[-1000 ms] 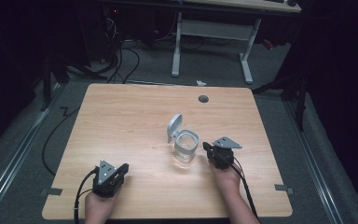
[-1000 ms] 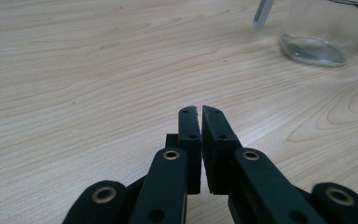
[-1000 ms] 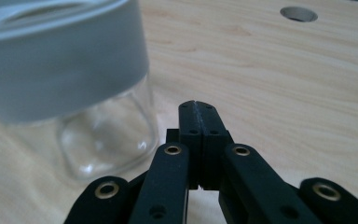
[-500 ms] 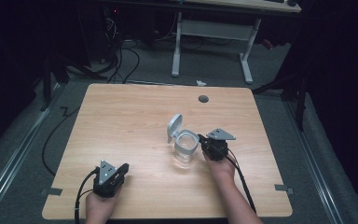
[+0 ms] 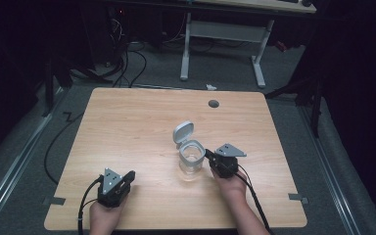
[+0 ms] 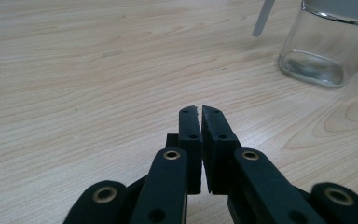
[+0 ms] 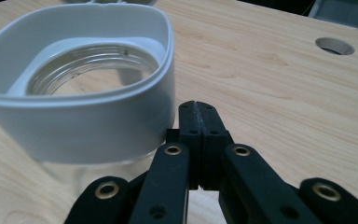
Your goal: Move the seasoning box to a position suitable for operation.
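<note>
A clear glass jar (image 5: pixel 192 160) with a grey plastic collar (image 7: pixel 81 105) stands upright near the middle of the table, its hinged grey lid (image 5: pixel 182 131) flipped open behind it. My right gripper (image 5: pixel 208 155) is shut, its tips (image 7: pixel 199 111) right beside the jar's collar at the rim's height, holding nothing. The jar looks empty through its mouth. My left gripper (image 5: pixel 129 176) rests shut near the table's front left, well apart from the jar (image 6: pixel 324 44), with nothing between its jaws (image 6: pixel 200 114).
The wooden table (image 5: pixel 127 127) has a round cable hole (image 5: pixel 213 103) at the back right, also seen from the right gripper (image 7: pixel 334 45). Cables trail from both grippers off the front edge. A desk frame and floor cables lie beyond the table.
My right gripper has moved left toward the jar and now sits right beside its collar. The left gripper and the jar have not moved.
</note>
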The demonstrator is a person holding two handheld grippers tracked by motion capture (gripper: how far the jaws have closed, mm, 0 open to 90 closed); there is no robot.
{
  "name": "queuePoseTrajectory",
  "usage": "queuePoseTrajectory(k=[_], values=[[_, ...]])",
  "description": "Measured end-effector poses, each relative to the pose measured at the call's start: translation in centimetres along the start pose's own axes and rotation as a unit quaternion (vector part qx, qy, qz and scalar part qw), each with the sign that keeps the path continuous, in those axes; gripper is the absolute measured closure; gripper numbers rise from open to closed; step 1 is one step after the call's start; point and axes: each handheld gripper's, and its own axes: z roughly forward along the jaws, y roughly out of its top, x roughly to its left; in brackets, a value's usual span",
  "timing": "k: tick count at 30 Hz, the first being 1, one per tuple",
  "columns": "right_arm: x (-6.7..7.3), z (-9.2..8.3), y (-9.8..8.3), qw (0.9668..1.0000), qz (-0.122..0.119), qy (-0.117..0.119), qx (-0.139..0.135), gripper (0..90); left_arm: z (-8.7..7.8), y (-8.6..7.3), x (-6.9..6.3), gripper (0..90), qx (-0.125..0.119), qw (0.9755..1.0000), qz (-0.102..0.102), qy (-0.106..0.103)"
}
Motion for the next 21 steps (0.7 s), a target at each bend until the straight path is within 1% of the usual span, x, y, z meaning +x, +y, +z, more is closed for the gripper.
queuePoseTrajectory(k=[2, 3, 11, 12, 17, 18, 21], values=[[0.3, -0.2, -0.2, 1.0, -0.002, 0.002, 0.0, 90.0, 0.0, 0.0, -0.1, 87.0, 0.002, 1.0, 0.0, -0.002], [0.6, -0.4, -0.4, 1.0, 0.0, 0.002, 0.001, 90.0, 0.0, 0.0, -0.1, 87.1, 0.001, 1.0, 0.0, -0.003], [1.2, -0.8, -0.9, 1.0, 0.0, 0.006, -0.005, 90.0, 0.0, 0.0, -0.1, 87.1, 0.001, 1.0, 0.001, -0.004], [1.4, -0.9, -1.0, 1.0, -0.001, 0.008, -0.005, 90.0, 0.0, 0.0, -0.1, 87.1, 0.0, 1.0, 0.001, -0.004], [2.0, -1.3, -1.2, 0.9999, -0.004, 0.013, -0.008, 90.0, 0.0, -0.1, -0.2, 87.1, 0.007, 1.0, 0.003, -0.006], [2.4, -1.5, -1.3, 0.9998, -0.006, 0.016, -0.008, 90.0, 0.1, -0.3, -0.4, 86.6, 0.012, 0.9999, 0.002, -0.009], [2.7, -1.6, -1.5, 0.9998, -0.005, 0.017, -0.01, 90.0, 0.2, -0.4, -0.5, 86.3, 0.016, 0.9998, 0.001, -0.01]])
